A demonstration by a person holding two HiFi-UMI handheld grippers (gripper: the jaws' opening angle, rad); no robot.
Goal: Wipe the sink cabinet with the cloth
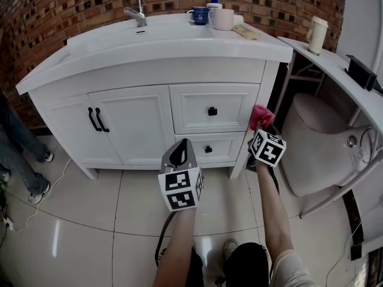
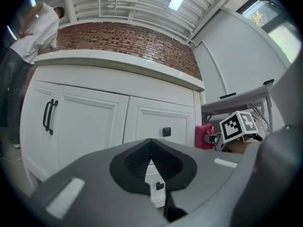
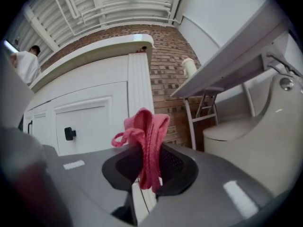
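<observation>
The white sink cabinet (image 1: 137, 121) has two doors on the left and two drawers on the right. My right gripper (image 1: 261, 126) is shut on a pink cloth (image 1: 260, 116), pressed at the cabinet's right front corner post (image 3: 138, 93) beside the upper drawer (image 1: 212, 107). In the right gripper view the cloth (image 3: 147, 143) sticks up from between the jaws. My left gripper (image 1: 178, 155) hangs in front of the lower drawer (image 1: 208, 149), shut and holding nothing; in its own view the jaws (image 2: 151, 162) meet with no gap.
A faucet (image 1: 133, 2), mugs (image 1: 198, 15) and a bottle stand on the countertop. A toilet (image 1: 323, 142) sits right of the cabinet under a white shelf (image 1: 335, 64) with a cup (image 1: 316, 33). A person's legs (image 1: 18, 154) stand at the left. Tiled floor (image 1: 90, 214) lies below.
</observation>
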